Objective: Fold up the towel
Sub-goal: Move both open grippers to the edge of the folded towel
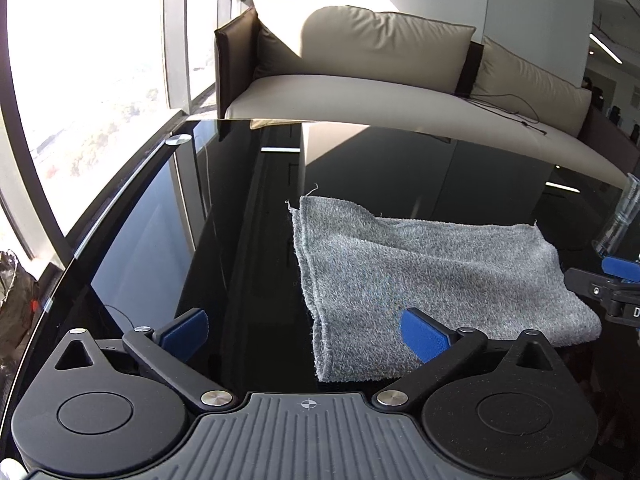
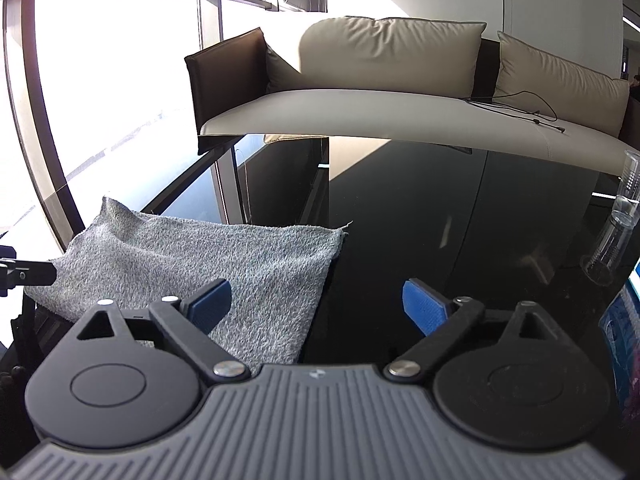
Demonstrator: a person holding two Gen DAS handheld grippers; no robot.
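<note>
- Left gripper (image 1: 306, 334) stands with its jaws spread wide and nothing between the blue pads; its right pad (image 1: 425, 334) hangs over the near-left part of the grey towel (image 1: 432, 276), while its left pad is over bare desk (image 1: 160, 240) to the left of the towel.
- Right gripper (image 2: 318, 304) is likewise wide open and empty; its left pad (image 2: 210, 305) sits over the towel's near-right part, and its right pad is over dark glass to the right of the towel.
- Grey towel lies on the black glass desk, already doubled: stacked layers show along its left edge in the left wrist view, and a rounded fold runs along its near side.
- Its far-left corner stands up a little from the desk, and the top layer is rumpled rather than flat.
- A clear plastic cup (image 2: 624, 216) stands on the desk well to the right of the towel; a beige sofa (image 1: 380, 80) sits beyond the towel's far edge.
- My reading: one fold has just been laid down and let go, so the step in hand is the release between folds.
- The next move likely calls for either smoothing the raised corner or taking two corners of one short edge and carrying them across to the opposite edge, keeping both layers pinched together so they do not slide apart.
</note>
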